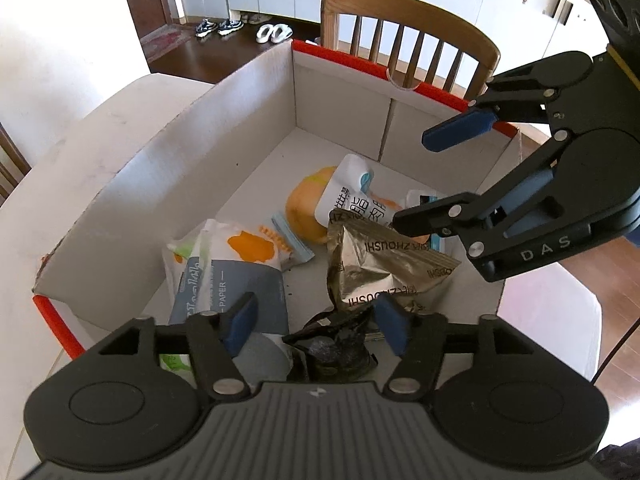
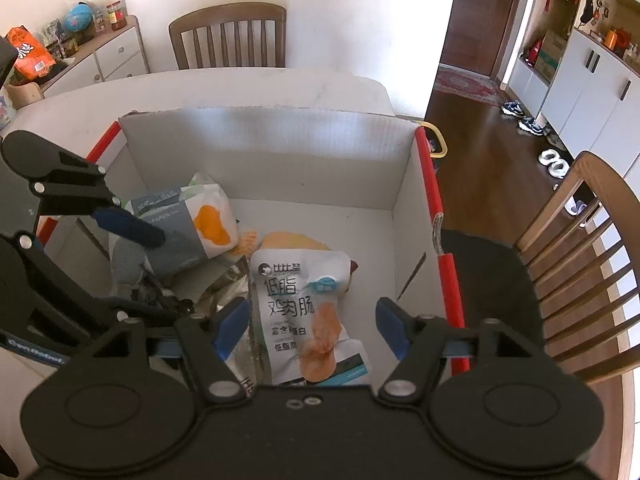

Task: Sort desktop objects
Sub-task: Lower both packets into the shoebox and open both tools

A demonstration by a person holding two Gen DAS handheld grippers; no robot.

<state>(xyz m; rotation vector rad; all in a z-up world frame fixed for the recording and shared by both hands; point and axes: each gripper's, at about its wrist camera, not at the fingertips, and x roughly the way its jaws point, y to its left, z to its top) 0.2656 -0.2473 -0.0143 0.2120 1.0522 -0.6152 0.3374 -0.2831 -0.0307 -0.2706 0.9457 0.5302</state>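
Left wrist view: we see our left gripper (image 1: 316,326) spread, pinching nothing, a crumpled black wrapper (image 1: 336,344) lying loose between and below its pads at bottom centre, inside the cardboard box (image 1: 160,184). Our right gripper (image 1: 436,184), also spread and empty, hovers at the frame's right, farther from the wrapper.

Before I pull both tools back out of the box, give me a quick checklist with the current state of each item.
1. Left tool open: ok, pads apart, not pressing anything.
2. Black crumpled wrapper released: ok, it lies below between the left tool's fingers.
3. Right tool open: ok, jaws wide.
4. White sausage pouch free: ok, lying in the box, pads clear of it.
5. Items inside the cardboard box: ok for those visible.
6. More items left on the table: cannot tell.
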